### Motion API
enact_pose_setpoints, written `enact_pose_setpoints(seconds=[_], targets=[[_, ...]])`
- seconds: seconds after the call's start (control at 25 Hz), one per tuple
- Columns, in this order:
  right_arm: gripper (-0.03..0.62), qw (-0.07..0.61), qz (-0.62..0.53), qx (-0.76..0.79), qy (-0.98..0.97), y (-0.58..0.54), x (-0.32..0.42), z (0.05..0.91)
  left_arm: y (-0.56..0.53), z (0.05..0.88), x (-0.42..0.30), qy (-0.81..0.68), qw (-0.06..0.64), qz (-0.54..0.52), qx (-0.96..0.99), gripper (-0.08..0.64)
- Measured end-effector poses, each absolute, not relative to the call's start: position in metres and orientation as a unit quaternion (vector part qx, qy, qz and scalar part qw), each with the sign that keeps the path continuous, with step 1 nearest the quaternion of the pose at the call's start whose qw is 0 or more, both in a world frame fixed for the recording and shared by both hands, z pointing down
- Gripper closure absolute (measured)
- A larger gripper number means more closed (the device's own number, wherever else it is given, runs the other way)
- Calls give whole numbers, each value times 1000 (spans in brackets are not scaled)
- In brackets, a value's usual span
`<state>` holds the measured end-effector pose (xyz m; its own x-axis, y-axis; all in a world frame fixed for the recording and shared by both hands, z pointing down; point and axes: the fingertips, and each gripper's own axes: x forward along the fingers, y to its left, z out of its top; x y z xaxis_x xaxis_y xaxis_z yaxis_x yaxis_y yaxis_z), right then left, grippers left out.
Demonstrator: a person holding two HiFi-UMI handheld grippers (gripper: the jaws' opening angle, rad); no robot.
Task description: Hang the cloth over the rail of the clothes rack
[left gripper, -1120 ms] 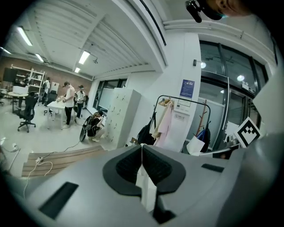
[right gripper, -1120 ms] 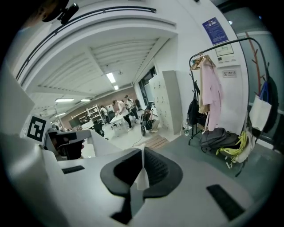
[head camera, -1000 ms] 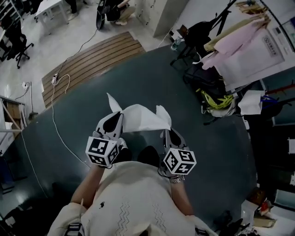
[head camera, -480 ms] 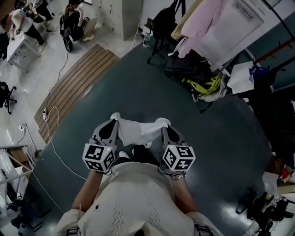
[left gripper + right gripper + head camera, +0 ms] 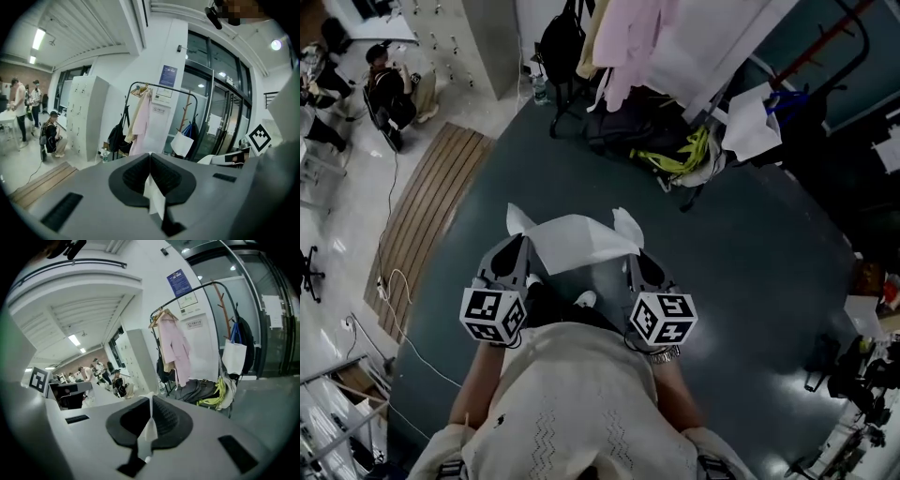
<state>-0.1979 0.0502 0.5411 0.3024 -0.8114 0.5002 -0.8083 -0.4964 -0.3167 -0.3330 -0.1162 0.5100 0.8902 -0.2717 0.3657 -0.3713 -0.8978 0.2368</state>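
Observation:
A white cloth (image 5: 577, 240) is stretched between my two grippers, held in front of the person's body above the dark floor. My left gripper (image 5: 517, 246) is shut on its left corner, and a strip of cloth (image 5: 153, 197) shows pinched between the dark pads. My right gripper (image 5: 632, 253) is shut on the right corner, with cloth (image 5: 149, 429) clamped between its pads. The clothes rack (image 5: 161, 89) stands ahead, a black arched rail (image 5: 206, 287) with pink and white garments (image 5: 174, 350) hanging from it. In the head view the rack's garments (image 5: 628, 37) are at the top.
Bags and a yellow-green item (image 5: 680, 155) lie heaped at the rack's foot. A black backpack (image 5: 558, 42) stands by it. White lockers (image 5: 84, 117) and people (image 5: 49, 138) are off to the left, beside a wooden slatted mat (image 5: 427, 220). Glass doors (image 5: 220, 112) are behind the rack.
The view has swung toward the rack, which now sits nearer the top centre. Both grippers keep their hold; the cloth sagged half a second ago and is spread taut again.

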Motion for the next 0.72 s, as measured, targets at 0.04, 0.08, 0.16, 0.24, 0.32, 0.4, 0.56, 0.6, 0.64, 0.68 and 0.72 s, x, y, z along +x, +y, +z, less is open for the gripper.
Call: enact_pose_setpoints(seconds=[0.04, 0.08, 0.16, 0.24, 0.32, 0.4, 0.56, 0.6, 0.64, 0.68, 0.72], targets=[[572, 8, -311, -814, 490, 53, -182, 542, -117, 510, -313, -153, 147, 166, 963, 545], [572, 16, -312, -821, 478, 55, -167, 543, -119, 512, -294, -140, 143, 167, 965, 545], [572, 37, -318, -831, 455, 54, -143, 547, -127, 518, -260, -115, 139, 172, 968, 545], [572, 53, -321, -841, 433, 48, -116, 550, -142, 525, -224, -94, 139, 177, 970, 545], [572, 57, -320, -855, 405, 43, -81, 553, -160, 532, -182, -70, 140, 181, 971, 545], [572, 61, -323, -868, 373, 37, -47, 555, -177, 539, -139, -42, 145, 188, 971, 545], [572, 60, -322, -890, 317, -5, -2, 542, -225, 533, -65, 23, 146, 191, 971, 545], [572, 56, -319, -895, 306, -16, 5, 537, -235, 529, -52, 40, 145, 190, 970, 545], [572, 52, -315, -901, 295, -26, 12, 532, -244, 525, -39, 57, 142, 188, 970, 545], [572, 48, -310, -905, 286, -34, 19, 529, -252, 521, -28, 72, 138, 185, 970, 545], [572, 46, -305, -910, 277, -42, 28, 527, -261, 519, -16, 83, 132, 182, 971, 545]])
